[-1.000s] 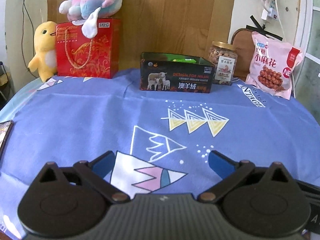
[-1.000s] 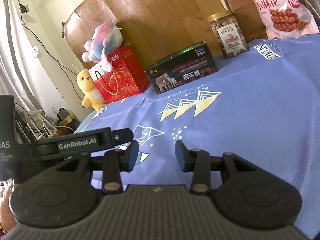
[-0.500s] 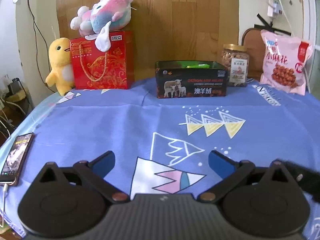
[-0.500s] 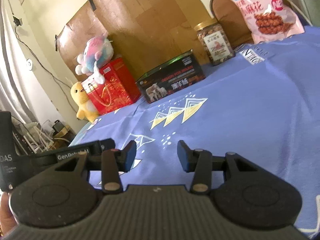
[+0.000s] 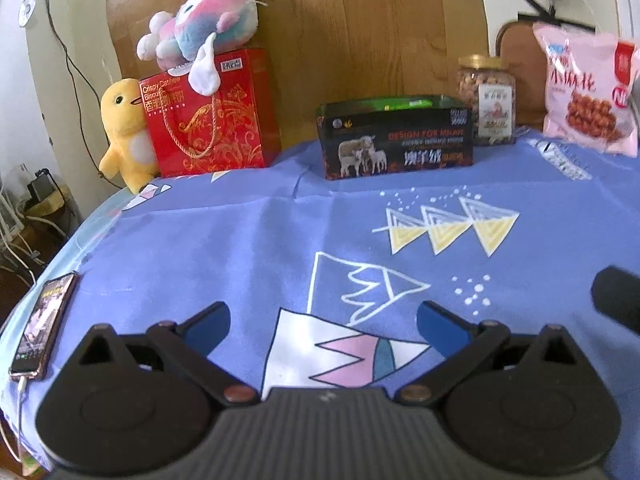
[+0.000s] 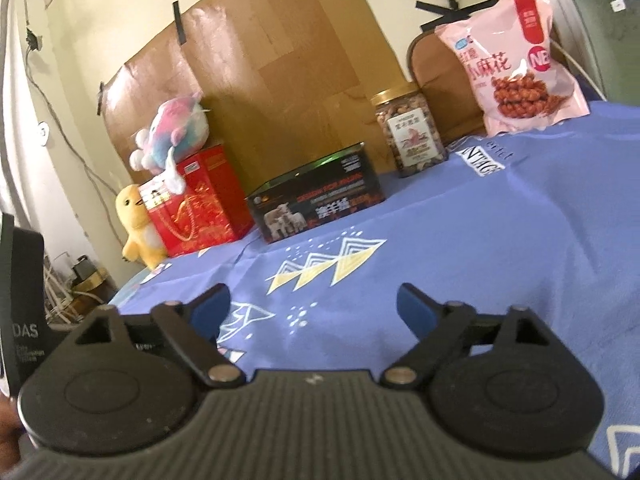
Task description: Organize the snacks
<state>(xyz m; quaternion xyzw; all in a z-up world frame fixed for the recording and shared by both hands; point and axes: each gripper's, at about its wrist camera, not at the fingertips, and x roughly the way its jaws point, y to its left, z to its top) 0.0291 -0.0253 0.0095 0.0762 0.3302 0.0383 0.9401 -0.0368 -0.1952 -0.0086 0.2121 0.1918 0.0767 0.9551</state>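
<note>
Along the back of the blue tablecloth (image 5: 240, 248) stand a red biscuit gift bag (image 5: 208, 114), an open dark tin box (image 5: 394, 138) with a green packet inside, a jar of nuts (image 5: 489, 100) and a pink snack bag (image 5: 586, 88). The same row shows in the right wrist view: gift bag (image 6: 198, 204), tin box (image 6: 320, 196), jar (image 6: 410, 132), pink bag (image 6: 516, 60). My left gripper (image 5: 322, 326) hovers open over the near cloth, nothing between its fingers. My right gripper (image 6: 314, 308) is opening wide, also with nothing between its jaws, far from the snacks.
A pastel plush (image 5: 200, 24) lies on the gift bag and a yellow duck plush (image 5: 122, 132) stands beside it. A phone (image 5: 44, 326) on a cable lies at the cloth's left edge. A wooden board (image 5: 360, 20) backs the table. Cables hang at the left.
The right gripper's jaws have spread from a narrow gap to wide open. The left wrist view has tilted and shifted, bringing the phone and the table's left edge into sight.
</note>
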